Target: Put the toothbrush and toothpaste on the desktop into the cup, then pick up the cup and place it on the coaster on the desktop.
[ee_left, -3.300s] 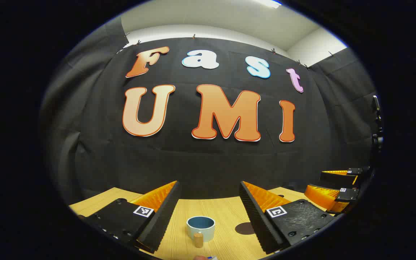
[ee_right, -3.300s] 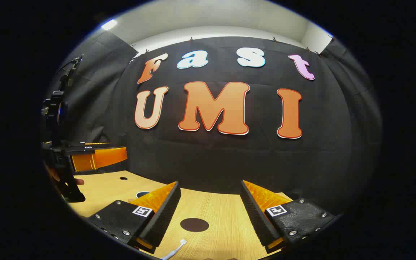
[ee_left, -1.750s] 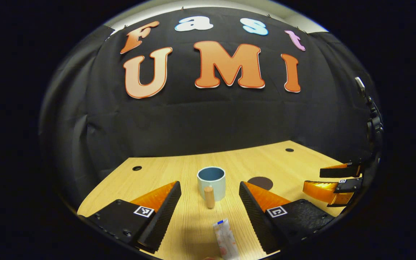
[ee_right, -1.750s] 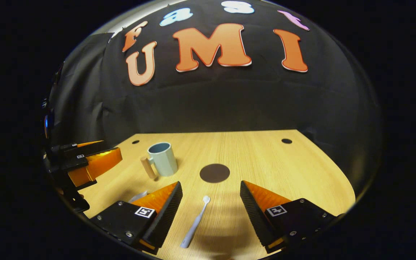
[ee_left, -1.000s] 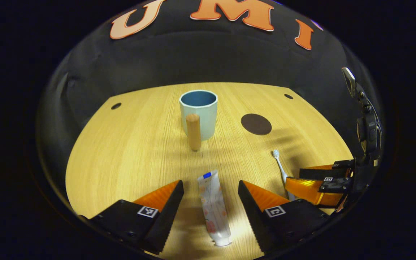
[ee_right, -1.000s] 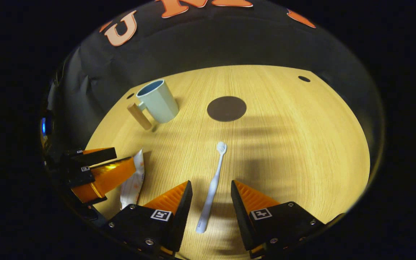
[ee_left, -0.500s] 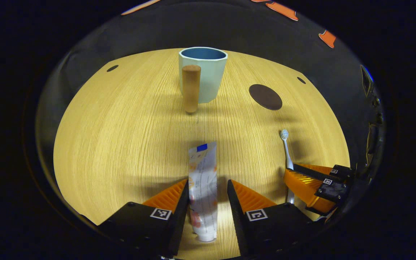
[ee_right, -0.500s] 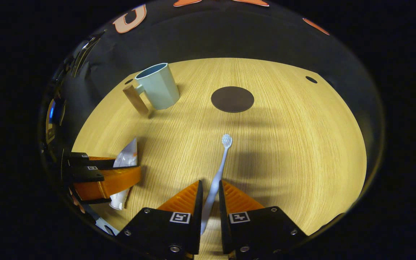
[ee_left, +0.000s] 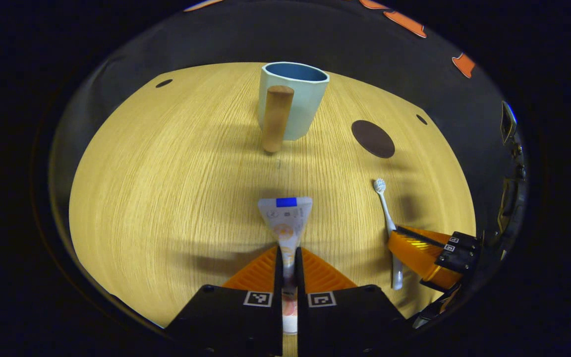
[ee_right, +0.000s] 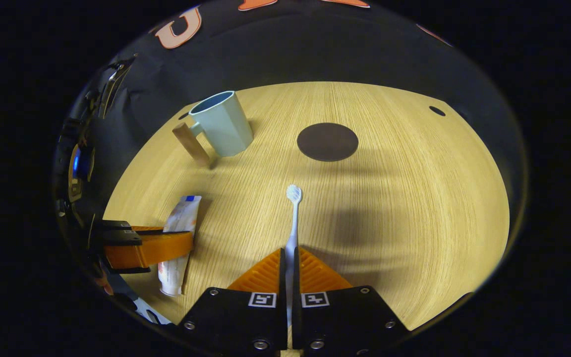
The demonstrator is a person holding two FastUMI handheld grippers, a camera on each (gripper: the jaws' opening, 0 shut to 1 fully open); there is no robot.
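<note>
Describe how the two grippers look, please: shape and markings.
The left gripper and the right gripper look alike: each has two wedge-shaped ridged fingers on black blocks. Each block carries a small square black-and-white marker, and screws show on the right gripper's blocks.

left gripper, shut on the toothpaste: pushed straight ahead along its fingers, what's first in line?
Probably the cup: past the toothpaste held by the left gripper, bare desktop leads to the cup's wooden handle. Depth is unclear; the line may strike the desktop first.
</note>
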